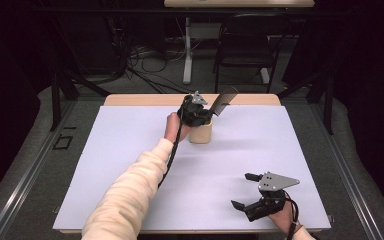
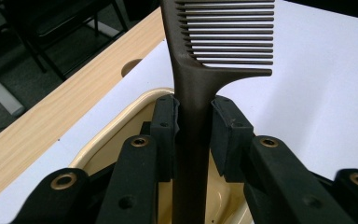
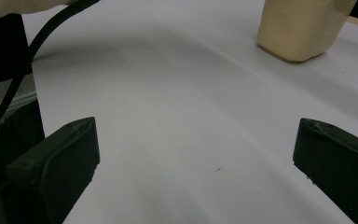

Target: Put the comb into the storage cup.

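Note:
A dark brown comb (image 2: 193, 88) stands with its handle down in a cream cup (image 2: 121, 128). My left gripper (image 2: 194, 133) is shut on the comb's handle just above the cup's rim. From above, the left gripper (image 1: 196, 114) hovers over the cup (image 1: 200, 133) at the table's far middle, and the comb (image 1: 223, 102) sticks up and to the right. My right gripper (image 1: 245, 190) rests open near the front right, with nothing between its jaws. In the right gripper view the right gripper (image 3: 193, 149) faces bare white surface, with the cup (image 3: 303, 25) far off.
A white sheet (image 1: 130, 165) covers the wooden table (image 1: 145, 100). The left gripper's black cable (image 1: 172, 155) trails along the cream sleeve (image 1: 125, 195). A chair (image 1: 245, 42) and floor cables lie beyond the far edge.

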A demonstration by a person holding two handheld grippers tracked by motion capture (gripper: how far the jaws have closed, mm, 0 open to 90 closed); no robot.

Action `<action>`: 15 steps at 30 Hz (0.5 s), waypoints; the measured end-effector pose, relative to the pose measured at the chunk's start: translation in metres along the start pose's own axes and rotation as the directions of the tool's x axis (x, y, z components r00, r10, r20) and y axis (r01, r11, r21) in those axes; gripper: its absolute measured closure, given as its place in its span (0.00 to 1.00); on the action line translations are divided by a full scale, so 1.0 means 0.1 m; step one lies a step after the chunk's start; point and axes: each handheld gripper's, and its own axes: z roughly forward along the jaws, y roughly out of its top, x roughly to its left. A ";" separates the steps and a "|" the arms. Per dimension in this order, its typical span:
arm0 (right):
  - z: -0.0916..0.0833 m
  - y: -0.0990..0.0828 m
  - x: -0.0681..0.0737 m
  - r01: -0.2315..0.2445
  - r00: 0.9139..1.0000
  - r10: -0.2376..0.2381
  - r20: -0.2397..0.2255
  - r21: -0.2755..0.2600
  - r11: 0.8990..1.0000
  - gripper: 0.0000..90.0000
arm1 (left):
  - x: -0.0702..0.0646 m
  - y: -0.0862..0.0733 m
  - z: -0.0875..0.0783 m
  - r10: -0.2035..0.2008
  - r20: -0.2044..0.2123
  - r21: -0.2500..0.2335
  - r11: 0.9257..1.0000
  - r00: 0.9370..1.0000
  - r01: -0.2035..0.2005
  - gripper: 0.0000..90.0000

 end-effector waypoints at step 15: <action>-0.01 0.00 0.00 -0.002 1.000 0.002 0.005 -0.012 1.000 0.00 | 0.00 -0.06 -0.01 -0.026 -0.029 0.029 0.999 0.999 0.027 0.69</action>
